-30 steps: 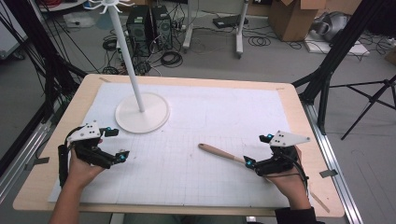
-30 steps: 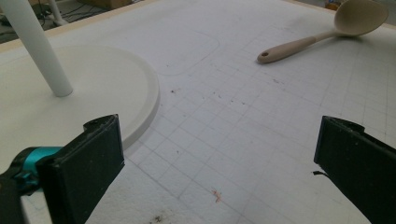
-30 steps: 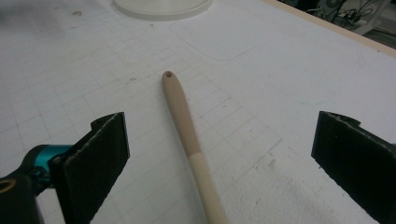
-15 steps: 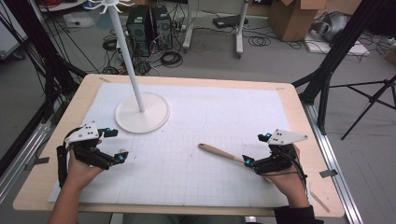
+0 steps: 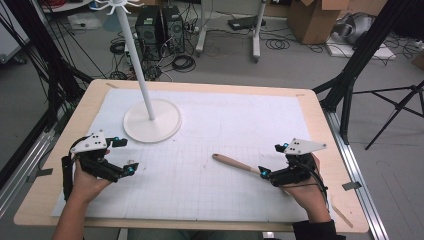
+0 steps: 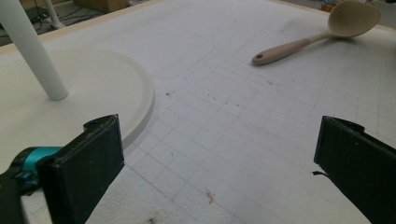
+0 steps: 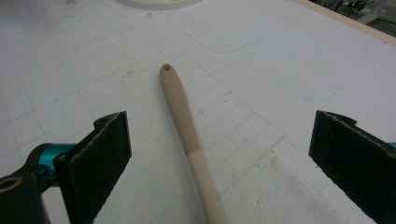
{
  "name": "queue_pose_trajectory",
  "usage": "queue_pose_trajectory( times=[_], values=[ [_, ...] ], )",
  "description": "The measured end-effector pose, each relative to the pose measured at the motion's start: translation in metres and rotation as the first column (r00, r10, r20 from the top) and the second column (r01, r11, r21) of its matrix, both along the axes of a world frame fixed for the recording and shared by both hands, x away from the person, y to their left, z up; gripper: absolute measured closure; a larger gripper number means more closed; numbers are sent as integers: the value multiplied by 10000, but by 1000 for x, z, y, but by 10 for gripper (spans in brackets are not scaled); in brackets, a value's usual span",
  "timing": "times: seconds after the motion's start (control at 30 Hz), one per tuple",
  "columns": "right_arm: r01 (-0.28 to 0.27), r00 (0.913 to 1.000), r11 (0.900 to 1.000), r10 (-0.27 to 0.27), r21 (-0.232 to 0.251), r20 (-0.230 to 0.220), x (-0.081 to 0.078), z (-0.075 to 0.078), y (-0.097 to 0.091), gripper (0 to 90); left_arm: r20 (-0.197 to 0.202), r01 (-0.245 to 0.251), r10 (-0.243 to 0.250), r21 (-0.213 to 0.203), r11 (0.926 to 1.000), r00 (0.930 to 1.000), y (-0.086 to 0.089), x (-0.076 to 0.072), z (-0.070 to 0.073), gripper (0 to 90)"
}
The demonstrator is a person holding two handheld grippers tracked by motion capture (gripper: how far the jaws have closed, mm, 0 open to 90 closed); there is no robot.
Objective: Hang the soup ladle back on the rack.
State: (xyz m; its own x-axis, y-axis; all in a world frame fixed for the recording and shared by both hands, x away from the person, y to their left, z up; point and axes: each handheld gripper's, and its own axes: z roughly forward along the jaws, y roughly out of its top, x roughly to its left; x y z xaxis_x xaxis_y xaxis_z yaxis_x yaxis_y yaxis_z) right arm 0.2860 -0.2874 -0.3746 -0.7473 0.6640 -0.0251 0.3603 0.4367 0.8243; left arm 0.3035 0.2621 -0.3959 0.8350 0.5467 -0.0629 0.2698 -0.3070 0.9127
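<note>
White stand (image 5: 151, 120), spoon (image 6: 322, 33), mat (image 5: 240, 125).

Spoon (image 6: 317, 31): matt, smooth, wood-like. Mat (image 5: 240, 125): white, gridded, scuffed, speckled. Stand base (image 5: 152, 120): smooth matt white. Table (image 5: 330, 150) edge: pale wood.

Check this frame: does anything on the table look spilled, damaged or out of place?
Nothing stands out. The spoon lies flat on the white mat, whole, between the right gripper's open jaws. The stand is upright. The mat shows only small specks and scuffs.
</note>
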Motion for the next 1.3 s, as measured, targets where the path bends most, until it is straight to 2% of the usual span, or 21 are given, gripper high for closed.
queue_pose_trajectory(
  times=[0.2, 0.23, 0.3, 0.43, 0.47, 0.5, 0.53, 0.57, 0.7, 0.77, 0.8, 0.83, 0.87, 0.9, 0.97, 1.0, 1.07, 1.1, 1.17, 1.27, 1.3],
  values=[
    [-70, 9994, 9997, 62, -222, -333, 3, -2, 7, 46, -20, -26, 26, 39, 10000, 10000, -1, -3, 0, 18],
    [-131, 9990, 9989, 112, -457, -428, 5, -3, 12, 45, 6, -52, 51, 42, 10000, 10000, 0, -3, 1, 17],
    [-187, 9989, 9978, 160, -630, -438, 6, -4, 15, 45, 14, -77, 77, 114, 9999, 10000, 0, -3, 1, 18],
    [-393, 9965, 9950, 322, -921, -766, 11, -8, 25, 45, -50, -211, 212, 170, 9996, 9998, 2, -1, -1, 18],
    [-414, 9940, 9911, 280, -1267, -1061, 15, -12, 29, 45, -59, -209, 210, 194, 9996, 9998, 2, -1, -1, 18],
    [-385, 9933, 9878, 214, -1509, -1133, 17, -14, 31, 45, -70, -252, 254, 216, 9994, 9997, 1, 0, -2, 18],
    [-385, 9933, 9878, 214, -1509, -1133, 17, -14, 31, 45, -70, -252, 254, 216, 9994, 9997, 1, 0, -2, 18],
    [-303, 9906, 9828, 52, -1823, -1369, 21, -16, 35, 45, -61, -247, 248, 251, 9994, 9997, 1, 1, -1, 18],
    [-262, 9864, 9775, -87, -2095, -1641, 26, -16, 39, 55, -56, -246, 247, 195, 9995, 9997, 1, 1, -1, 18],
    [-265, 9807, 9668, -242, -2542, -1942, 31, -17, 44, 92, -24, -246, 246, 213, 9995, 9997, 1, 0, -1, 18],
    [-265, 9807, 9668, -242, -2542, -1942, 31, -17, 44, 92, -40, -240, 241, 223, 9995, 9997, 1, 0, -1, 18],
    [-317, 9759, 9603, -301, -2772, -2160, 35, -17, 46, 145, -31, -258, 259, 268, 9993, 9997, 0, 0, -1, 18],
    [-317, 9759, 9603, -301, -2772, -2160, 35, -17, 46, 145, -31, -258, 259, 268, 9993, 9997, 0, 0, -1, 18],
    [-371, 9731, 9520, -347, -3038, -2276, 37, -19, 49, 150, -18, -269, 270, 271, 9993, 9996, 1, 0, 0, 18],
    [-373, 9711, 9493, -392, -3122, -2354, 38, -19, 50, 151, -23, -299, 300, 255, 9992, 9995, 1, 0, -1, 18],
    [-438, 9682, 9418, -421, -3332, -2464, 40, -22, 51, 155, -42, -286, 288, 266, 9992, 9996, 2, 0, -1, 18],
    [-536, 9650, 9348, -419, -3511, -2589, 42, -24, 51, 166, -49, -309, 310, 265, 9992, 9995, 2, 0, -1, 18],
    [-536, 9650, 9348, -419, -3511, -2589, 42, -24, 51, 166, -54, -296, 298, 309, 9991, 9995, 2, 0, -2, 18],
    [-668, 9576, 9259, -451, -3718, -2844, 43, -27, 51, 208, -71, -339, 341, 344, 9988, 9994, 2, 1, -2, 18],
    [-893, 9497, 9205, -364, -3803, -3111, 44, -28, 51, 271, -69, -316, 319, 399, 9987, 9995, 2, 1, -2, 18],
    [-893, 9497, 9205, -364, -3803, -3111, 44, -28, 51, 271, -69, -316, 319, 399, 9987, 9995, 2, 1, -2, 18]
  ],
)
